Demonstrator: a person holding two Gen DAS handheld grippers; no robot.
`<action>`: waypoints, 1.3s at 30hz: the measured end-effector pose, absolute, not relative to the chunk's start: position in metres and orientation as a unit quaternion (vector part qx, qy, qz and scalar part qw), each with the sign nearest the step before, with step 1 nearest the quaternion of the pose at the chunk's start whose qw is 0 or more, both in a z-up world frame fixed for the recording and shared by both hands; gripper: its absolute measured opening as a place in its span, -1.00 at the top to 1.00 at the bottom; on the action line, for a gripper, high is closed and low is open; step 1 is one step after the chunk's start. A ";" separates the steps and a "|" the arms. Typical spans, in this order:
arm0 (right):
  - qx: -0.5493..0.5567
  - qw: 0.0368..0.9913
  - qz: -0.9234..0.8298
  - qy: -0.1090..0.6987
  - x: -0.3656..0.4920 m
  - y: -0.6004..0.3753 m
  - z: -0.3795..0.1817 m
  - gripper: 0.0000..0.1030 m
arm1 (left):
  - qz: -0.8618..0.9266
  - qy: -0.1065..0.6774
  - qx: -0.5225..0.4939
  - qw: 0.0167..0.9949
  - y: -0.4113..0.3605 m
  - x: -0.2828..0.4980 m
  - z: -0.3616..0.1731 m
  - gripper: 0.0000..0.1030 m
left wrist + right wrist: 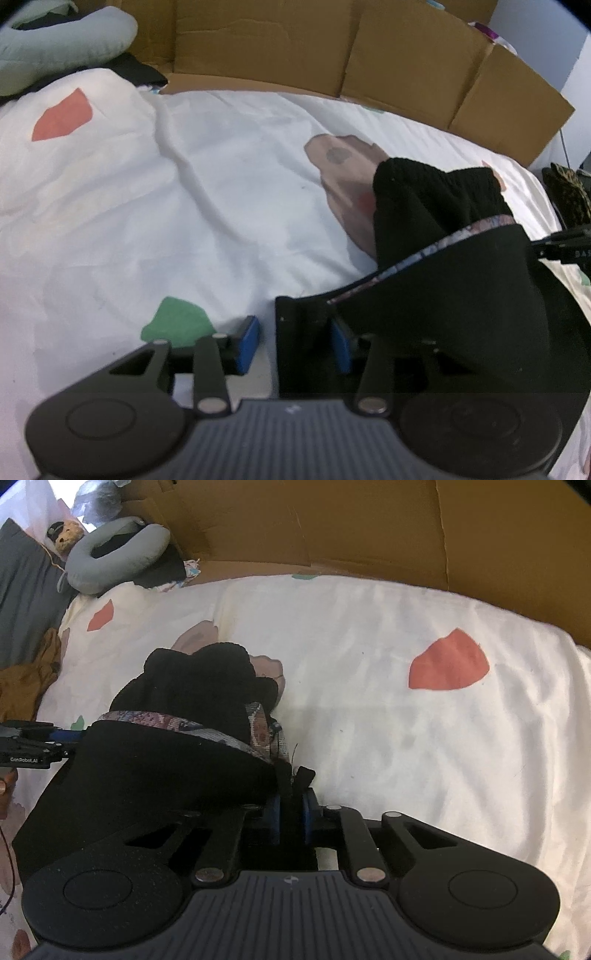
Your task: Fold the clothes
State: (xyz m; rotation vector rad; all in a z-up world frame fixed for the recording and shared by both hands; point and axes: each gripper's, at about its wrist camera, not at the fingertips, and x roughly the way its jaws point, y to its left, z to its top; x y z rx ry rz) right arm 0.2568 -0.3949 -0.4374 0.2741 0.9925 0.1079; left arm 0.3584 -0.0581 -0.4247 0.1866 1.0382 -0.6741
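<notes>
The black garment (192, 709), a dark knit piece with a patterned woven trim band (173, 725) along one edge, lies bunched on the white bedspread (369, 709) printed with coloured patches. It sits on top of the spread's beige floral patch (343, 173), and the landmark for what follows is this garment.

Right gripper (291, 818): the blue pads (307, 812) are drawn close together with a black edge of the garment pinched between them, so it is clenched on the cloth at the garment's near right corner. The fabric rises from the pads toward the bunched mass ahead and to the left.

Left gripper (295, 343): the blue pads (248, 343) stand apart with white bedspread visible in the gap. The garment's near edge drapes over the right-hand finger and a flat black fold covers part of it, but nothing is clamped between the pads; the gripper is released. In the right wrist view this gripper (55, 738) shows at the garment's left side.

Surroundings: a brown cardboard panel (406, 55) stands along the far edge of the bed beyond the garment. A grey neck pillow (118, 554) lies far left of the garment, with a small stuffed toy (64, 535) just beside it. A mustard-brown cloth (26, 679) lies left of the garment at the bed's edge. A coral patch (448, 662) on the spread lies to the garment's right.
</notes>
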 end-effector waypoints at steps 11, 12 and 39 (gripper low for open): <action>0.137 0.888 0.015 0.439 0.236 -0.414 -0.401 0.87 | -0.317 0.477 0.064 0.817 -0.059 0.348 -0.416 0.82; 0.140 0.889 0.013 0.437 0.235 -0.415 -0.399 0.88 | -0.315 0.475 0.058 0.819 -0.058 0.347 -0.414 0.82; 0.173 0.916 -0.005 0.363 0.209 -0.419 -0.335 0.88 | -0.318 0.402 0.016 0.858 -0.056 0.335 -0.327 0.84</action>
